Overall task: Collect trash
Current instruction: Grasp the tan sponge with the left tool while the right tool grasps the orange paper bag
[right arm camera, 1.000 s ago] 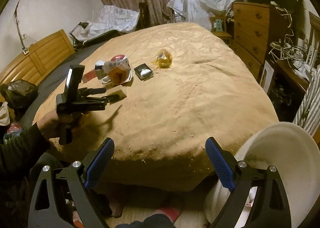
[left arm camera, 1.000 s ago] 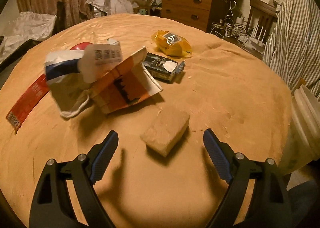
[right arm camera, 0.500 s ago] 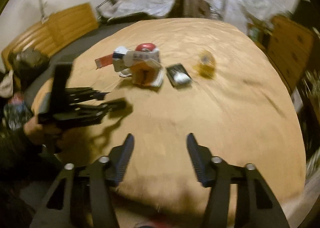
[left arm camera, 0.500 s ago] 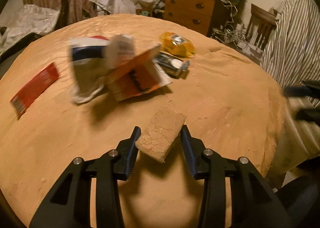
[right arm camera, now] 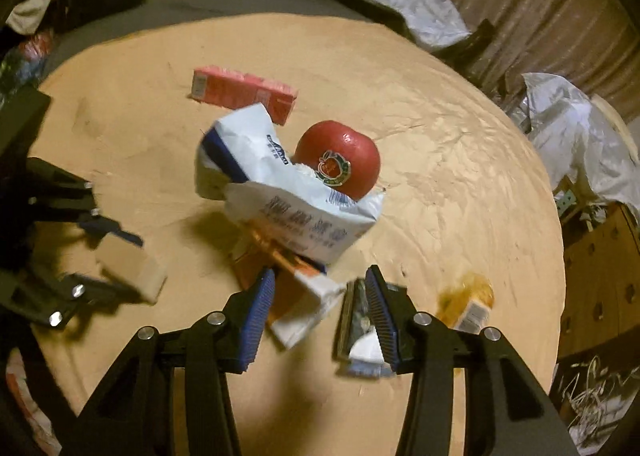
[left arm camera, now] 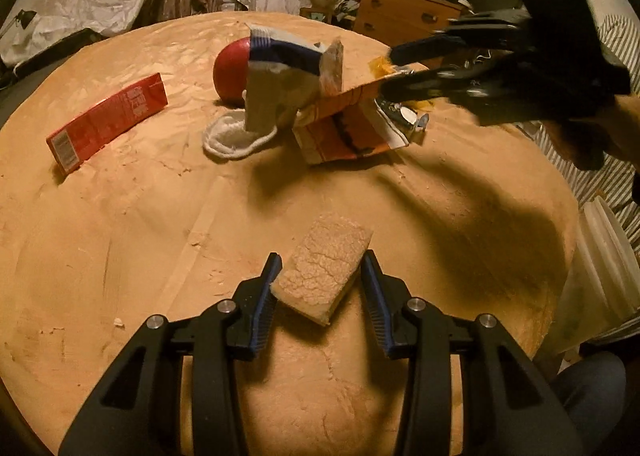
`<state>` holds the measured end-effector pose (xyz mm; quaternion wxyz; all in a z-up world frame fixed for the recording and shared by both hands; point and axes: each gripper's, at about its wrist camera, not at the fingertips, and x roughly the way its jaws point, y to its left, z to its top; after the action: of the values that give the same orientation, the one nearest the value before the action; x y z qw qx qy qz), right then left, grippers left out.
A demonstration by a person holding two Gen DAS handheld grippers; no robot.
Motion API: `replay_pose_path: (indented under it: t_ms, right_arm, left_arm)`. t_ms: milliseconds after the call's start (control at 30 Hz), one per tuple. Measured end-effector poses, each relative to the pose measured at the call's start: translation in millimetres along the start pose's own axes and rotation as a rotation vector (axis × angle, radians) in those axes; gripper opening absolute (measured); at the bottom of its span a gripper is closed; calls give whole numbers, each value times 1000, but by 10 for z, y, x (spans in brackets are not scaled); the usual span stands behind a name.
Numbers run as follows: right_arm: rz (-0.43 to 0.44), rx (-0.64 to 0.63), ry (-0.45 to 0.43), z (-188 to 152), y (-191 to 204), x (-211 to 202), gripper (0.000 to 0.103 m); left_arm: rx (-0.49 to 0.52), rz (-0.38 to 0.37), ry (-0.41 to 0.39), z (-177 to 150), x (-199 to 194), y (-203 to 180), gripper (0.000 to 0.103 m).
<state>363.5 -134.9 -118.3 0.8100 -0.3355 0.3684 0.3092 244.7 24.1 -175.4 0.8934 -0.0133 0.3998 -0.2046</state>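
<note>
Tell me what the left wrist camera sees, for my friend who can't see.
The left gripper is shut on a tan crumbly sponge block over an orange bedspread. Beyond lie a red carton and a white-and-blue paper bag.

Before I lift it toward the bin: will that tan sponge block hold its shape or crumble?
The sponge block looks dry and cracked on top, so it may shed crumbs. It is probably light. The left gripper flanks it, so squeezing may dent it.

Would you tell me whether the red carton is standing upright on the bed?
No, the red carton lies flat on its side on the tan bedspread.
</note>
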Motion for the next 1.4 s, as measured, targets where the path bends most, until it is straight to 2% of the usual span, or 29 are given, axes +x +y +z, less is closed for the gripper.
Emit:
replay_pose_path:
  t_ms: [33, 167, 200, 267, 333, 400, 567, 633, 700, 767, 900, 967, 1133, 1200, 1333, 1367, 1400]
  right_arm:
    - [8, 0, 0, 23, -2, 37, 48]
    - [40, 33, -7, 4, 83, 108, 25]
    - [47, 56, -4, -23, 129, 107, 16]
    - [51, 165, 24, -151, 149, 44, 10]
    - [72, 318, 54, -332, 138, -34, 8]
    - [134, 476, 58, -610, 112, -177, 8]
    - [195, 659, 63, -1218, 175, -514, 9]
    - [126, 663, 69, -1383, 191, -650, 13]
    - [96, 679, 53, -1475, 185, -773, 39]
    - [76, 687, 28, -1500, 182, -885, 47]
    - [66, 709, -24, -1380, 250, -1001, 79]
    - [65, 697, -33, -1293, 310, -969, 80]
    - [-6, 561, 12, -953, 643, -687, 80]
    - [-55, 538, 41, -903, 690, -575, 80]
    - [-86, 521, 87, -923, 740, -416, 80]
    - [-82, 516, 101, -935, 761, -370, 76]
    - [-73, 513, 111, -945, 778, -330, 64]
  left_arm:
    - [-4, -2, 0, -6, -3, 7, 39]
    - [-30, -3, -6, 5, -8, 57, 39]
    - [-38, 0, -9, 5, -14, 72, 39]
    - [-55, 7, -16, 4, -30, 101, 39]
    - [-71, 13, -25, -12, -55, 127, 39]
    - [-89, 18, -29, -33, -63, 167, 39]
    - [-104, 30, -30, -43, -60, 181, 40]
    - [-99, 35, -31, -44, -56, 159, 40]
    - [-93, 41, -30, -51, -47, 137, 40]
    - [-87, 43, -31, -60, -45, 125, 40]
    - [-94, 34, -32, -54, -38, 158, 40]
    - [-102, 30, -31, -54, -32, 159, 40]
    - [-107, 47, -40, -28, -41, 152, 40]
    - [-109, 59, -46, -17, -43, 140, 40]
    - [-111, 72, -45, -7, -31, 142, 40]
    - [-109, 76, -46, -6, -30, 139, 39]
    - [-106, 77, -47, -8, -32, 130, 37]
